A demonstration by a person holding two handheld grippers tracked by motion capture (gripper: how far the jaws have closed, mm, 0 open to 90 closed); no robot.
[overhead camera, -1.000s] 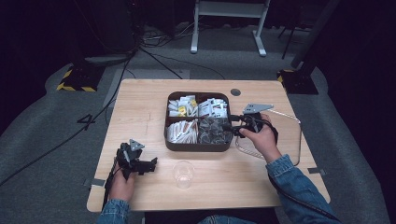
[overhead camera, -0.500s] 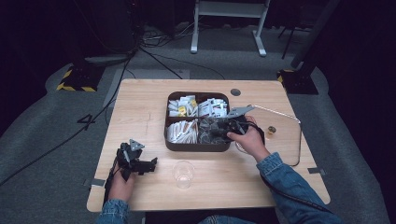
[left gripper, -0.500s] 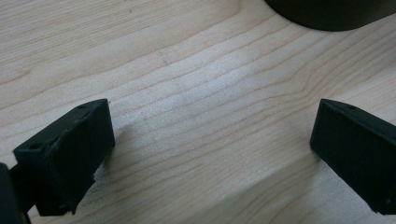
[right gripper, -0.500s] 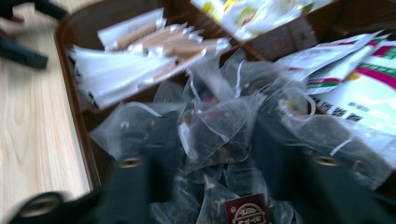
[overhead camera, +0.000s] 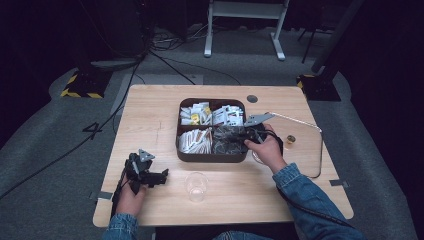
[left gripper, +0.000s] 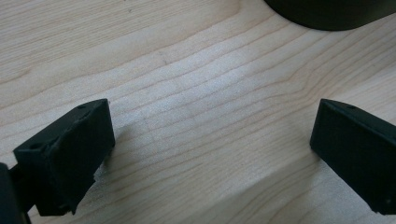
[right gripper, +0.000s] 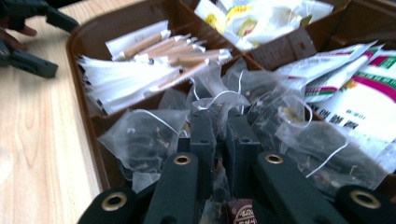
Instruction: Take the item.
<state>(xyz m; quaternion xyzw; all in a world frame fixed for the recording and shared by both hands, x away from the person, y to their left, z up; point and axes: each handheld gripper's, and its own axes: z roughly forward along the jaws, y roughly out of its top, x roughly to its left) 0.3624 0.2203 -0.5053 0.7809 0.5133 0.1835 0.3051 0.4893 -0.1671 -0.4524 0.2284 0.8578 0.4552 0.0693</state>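
Tea bag (right gripper: 219, 105) pinched between the closed right tongs (right gripper: 219, 135).

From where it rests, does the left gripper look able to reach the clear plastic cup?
Probably yes. The left gripper rests on the table with its jaws wide open, and the clear plastic cup stands just beside it with only bare wood between them.

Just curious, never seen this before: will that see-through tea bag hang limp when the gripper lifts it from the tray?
Probably limp: the tea bag is thin crumpled mesh. Likely light, holding loose leaves. Its string may snag neighbours as the right gripper lifts.
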